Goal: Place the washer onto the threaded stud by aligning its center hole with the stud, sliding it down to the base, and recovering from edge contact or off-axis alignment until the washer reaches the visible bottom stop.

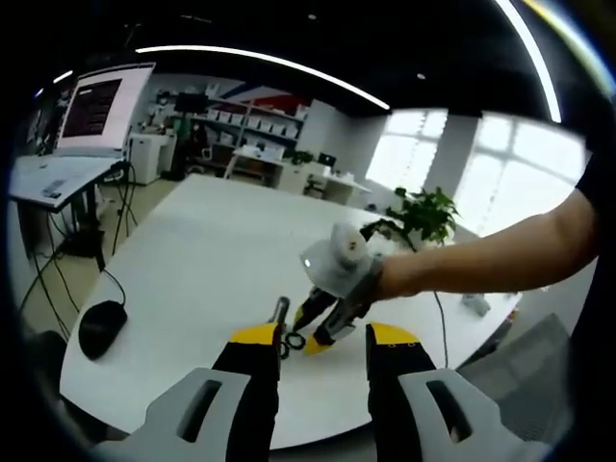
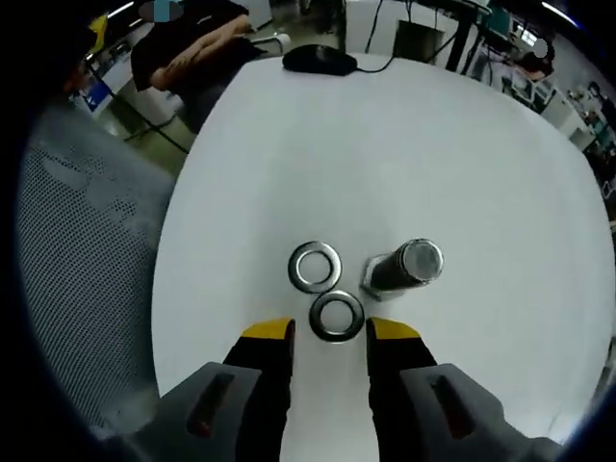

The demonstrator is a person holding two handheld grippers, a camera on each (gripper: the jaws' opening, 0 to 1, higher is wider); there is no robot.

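Risked, by judgement: pinching the nearer washer [image 2: 337,316] off-centre and flicking it across the white bench [image 2: 404,144], or nudging the farther washer [image 2: 316,267], which touched it edge to edge. Also risked knocking the threaded stud [image 2: 404,267], just beside both, since it stood upright on its hex base with nothing steadying it.

Hovered low over the bench: right gripper [image 2: 329,332], jaws wide, straddling the nearer washer, holding nothing. Seen from the left gripper view, reached in from the right on an outstretched forearm, angled down at the stud [image 1: 280,312]. Held back near the bench edge: left gripper [image 1: 324,337], jaws wide and empty.
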